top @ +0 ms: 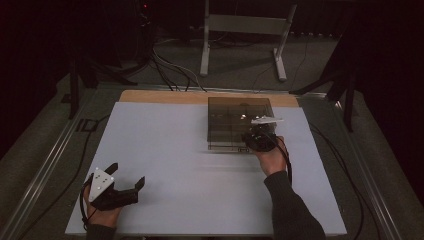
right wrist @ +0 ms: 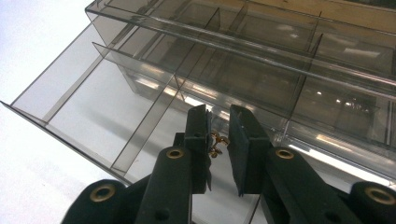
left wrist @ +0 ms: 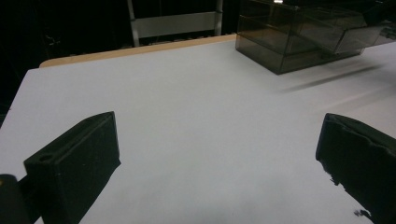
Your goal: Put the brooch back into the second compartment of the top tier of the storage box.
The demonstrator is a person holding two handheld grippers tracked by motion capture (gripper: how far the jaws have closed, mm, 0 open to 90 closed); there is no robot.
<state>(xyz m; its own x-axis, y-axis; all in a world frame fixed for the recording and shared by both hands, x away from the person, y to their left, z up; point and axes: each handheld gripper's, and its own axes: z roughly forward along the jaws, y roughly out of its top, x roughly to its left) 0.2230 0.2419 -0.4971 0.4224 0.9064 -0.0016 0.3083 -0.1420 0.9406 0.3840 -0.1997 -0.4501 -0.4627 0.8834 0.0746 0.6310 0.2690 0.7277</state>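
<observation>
Right gripper [right wrist: 218,140] over smoky drawer box [right wrist: 261,70]

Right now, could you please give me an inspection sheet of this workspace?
Surface: white table top, wooden strip along the far edge.
Job's things: smoky clear drawer box; one divided drawer is pulled out.
Clutter: nothing seen.
Grippers: left gripper open, near the table's front corner; right gripper at the drawer, jaws nearly closed around a small gold object, contact unclear.
Cables: one trails from each gripper; more cables on the floor.
Surroundings: dark room, grey metal stand behind.
</observation>
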